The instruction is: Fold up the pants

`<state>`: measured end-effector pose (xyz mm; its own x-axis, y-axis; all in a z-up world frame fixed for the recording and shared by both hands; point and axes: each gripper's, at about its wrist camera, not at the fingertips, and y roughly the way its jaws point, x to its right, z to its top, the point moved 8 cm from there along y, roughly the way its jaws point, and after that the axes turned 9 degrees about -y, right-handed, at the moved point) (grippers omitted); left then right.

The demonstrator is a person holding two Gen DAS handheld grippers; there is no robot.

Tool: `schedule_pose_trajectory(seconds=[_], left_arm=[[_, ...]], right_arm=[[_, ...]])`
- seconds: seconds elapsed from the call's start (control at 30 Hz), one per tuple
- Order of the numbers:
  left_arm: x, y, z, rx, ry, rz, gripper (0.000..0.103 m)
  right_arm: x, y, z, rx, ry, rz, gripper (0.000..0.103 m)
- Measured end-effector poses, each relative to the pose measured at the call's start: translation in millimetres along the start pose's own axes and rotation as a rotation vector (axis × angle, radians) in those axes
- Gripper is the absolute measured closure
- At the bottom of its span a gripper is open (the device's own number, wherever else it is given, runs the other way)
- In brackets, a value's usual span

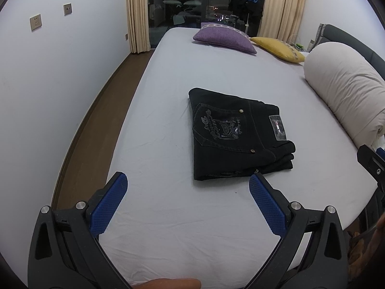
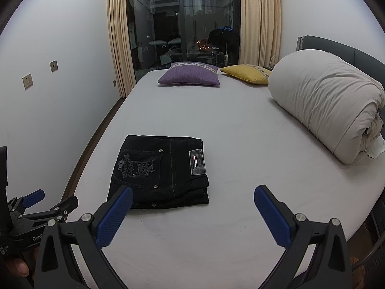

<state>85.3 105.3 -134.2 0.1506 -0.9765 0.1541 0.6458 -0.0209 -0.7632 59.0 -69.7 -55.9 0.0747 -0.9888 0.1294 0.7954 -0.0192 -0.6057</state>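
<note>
Black jeans [image 1: 238,137] lie folded into a compact rectangle on the white bed sheet [image 1: 168,216], back pocket print and waist label facing up. They also show in the right wrist view [image 2: 161,171]. My left gripper [image 1: 189,187] is open and empty, held above the sheet just short of the jeans' near edge. My right gripper [image 2: 193,196] is open and empty, near the jeans' near right corner. The left gripper also shows at the left edge of the right wrist view [image 2: 33,198].
A purple cushion [image 2: 190,75] and a yellow cushion [image 2: 247,72] lie at the far end of the bed. A rolled cream duvet [image 2: 329,106] lies along the right side. The bed's left edge drops to a wood floor [image 1: 96,125] by the wall.
</note>
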Motion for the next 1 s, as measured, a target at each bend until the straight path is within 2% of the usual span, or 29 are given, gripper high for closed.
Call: schedule_pose_trajectory(seconds=[1.0], left_arm=[[-5.2, 2.0, -3.4, 0.000, -0.002, 0.015, 0.000]], right_arm=[[6.5, 18.3, -18.5, -0.071, 0.005, 0.015, 0.000]])
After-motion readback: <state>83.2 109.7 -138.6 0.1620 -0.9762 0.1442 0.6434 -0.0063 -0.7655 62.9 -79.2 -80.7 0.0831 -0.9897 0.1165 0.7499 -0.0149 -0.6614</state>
